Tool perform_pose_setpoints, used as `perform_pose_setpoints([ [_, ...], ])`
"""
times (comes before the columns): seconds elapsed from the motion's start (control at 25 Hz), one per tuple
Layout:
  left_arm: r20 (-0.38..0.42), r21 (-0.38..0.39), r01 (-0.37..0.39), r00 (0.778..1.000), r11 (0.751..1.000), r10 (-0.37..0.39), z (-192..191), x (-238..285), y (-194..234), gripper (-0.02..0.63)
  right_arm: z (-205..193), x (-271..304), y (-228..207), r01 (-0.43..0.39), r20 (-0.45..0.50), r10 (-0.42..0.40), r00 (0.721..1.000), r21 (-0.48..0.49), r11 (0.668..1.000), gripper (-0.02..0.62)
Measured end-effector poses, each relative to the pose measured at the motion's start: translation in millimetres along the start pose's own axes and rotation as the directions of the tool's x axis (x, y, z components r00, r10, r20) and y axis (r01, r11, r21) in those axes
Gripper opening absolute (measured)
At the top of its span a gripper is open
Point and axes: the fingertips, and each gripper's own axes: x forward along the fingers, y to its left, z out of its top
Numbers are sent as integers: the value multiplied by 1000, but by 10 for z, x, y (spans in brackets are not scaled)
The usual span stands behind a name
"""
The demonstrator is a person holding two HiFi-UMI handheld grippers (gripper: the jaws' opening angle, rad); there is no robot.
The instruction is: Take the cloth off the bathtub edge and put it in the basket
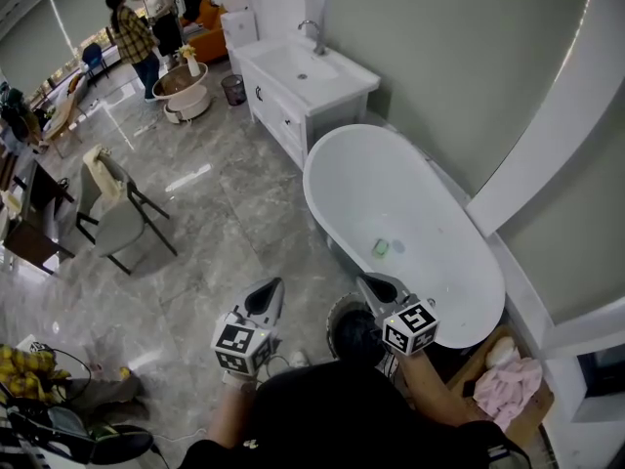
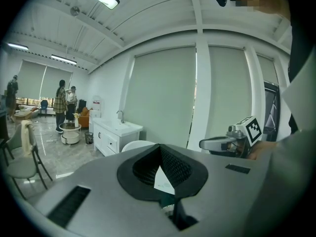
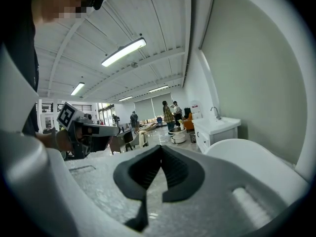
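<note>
A white oval bathtub (image 1: 337,154) stands along the wall on the right of the head view; no cloth shows on its rim. A pink cloth (image 1: 513,384) lies heaped on a wooden box (image 1: 469,374) by the tub's near end. A dark round basket (image 1: 344,322) sits on the floor below and between my grippers. My left gripper (image 1: 275,283) (image 2: 160,146) and right gripper (image 1: 363,279) (image 3: 161,147) hover side by side above the floor at the tub's near end. Both are shut with nothing in them.
A small green item (image 1: 380,248) lies inside the tub. A white vanity with a sink (image 1: 303,66) stands beyond it, a small bin (image 1: 232,88) beside that. A grey chair (image 1: 117,223) is on the left. Two people (image 1: 142,27) stand far off.
</note>
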Motion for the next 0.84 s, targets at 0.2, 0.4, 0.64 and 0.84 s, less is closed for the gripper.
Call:
perform_pose_setpoints([
  [0.2,-4,-8,7,1000,1000,-7,-75,7,-51,14,-42,-38,8,3,1,-3,1000,11,1000,-3],
  [0.4,-13,-15,3,1000,1000,-4,-38,3,-80,14,-80,-55,10,11,-3,-11,1000,24,1000,-3],
  [0.64,-10,-19,-5,1000,1000,4,-38,-21,-78,14,-121,-56,26,11,-10,-10,1000,36,999,-3],
  [0.84,-10,-27,-4,1000,1000,4,-86,-28,-80,15,-114,-91,2,27,5,-27,1000,29,999,-3],
])
